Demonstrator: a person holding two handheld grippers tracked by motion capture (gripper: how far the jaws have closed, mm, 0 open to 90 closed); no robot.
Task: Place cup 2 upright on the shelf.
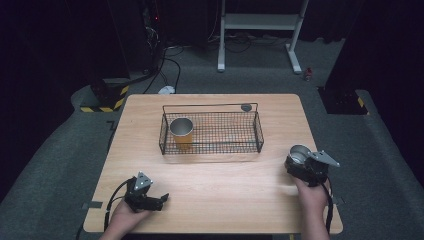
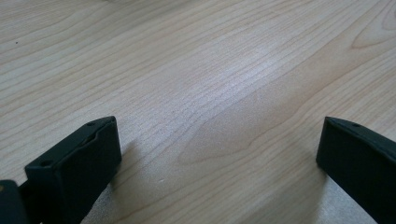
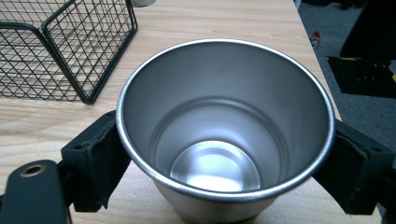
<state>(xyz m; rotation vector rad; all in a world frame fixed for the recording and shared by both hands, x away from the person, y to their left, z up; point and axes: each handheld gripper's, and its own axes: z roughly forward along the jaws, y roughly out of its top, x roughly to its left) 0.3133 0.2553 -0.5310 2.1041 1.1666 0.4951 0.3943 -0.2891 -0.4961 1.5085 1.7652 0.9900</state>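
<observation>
At the near left of the tabletop [image 1: 215, 200], the left tongs [image 1: 162, 200] rest low over the wood in a person's hand, pointing right. In the left gripper view their jaws stand wide apart, released, with bare wood grain between them.

At the near right, close to the right edge of the tabletop, the right tongs [image 1: 297, 161] are held in the person's other hand and are clenched on a steel cup [image 1: 299, 154]. In the right gripper view the steel cup [image 3: 224, 135] is upright with its mouth open to the camera, one black jaw pressed against each side of its wall just below the rim; its inside is empty and shiny. Whether its base touches the wood or hangs just above it, I cannot tell.

Farther off, at the middle of the tabletop, stands a black wire basket [image 1: 257, 131]. An orange cup [image 1: 181, 131] with a metal inside stands upright in the basket's left end. The basket's near right corner shows in the right gripper view, left of the steel cup and apart from it.
</observation>
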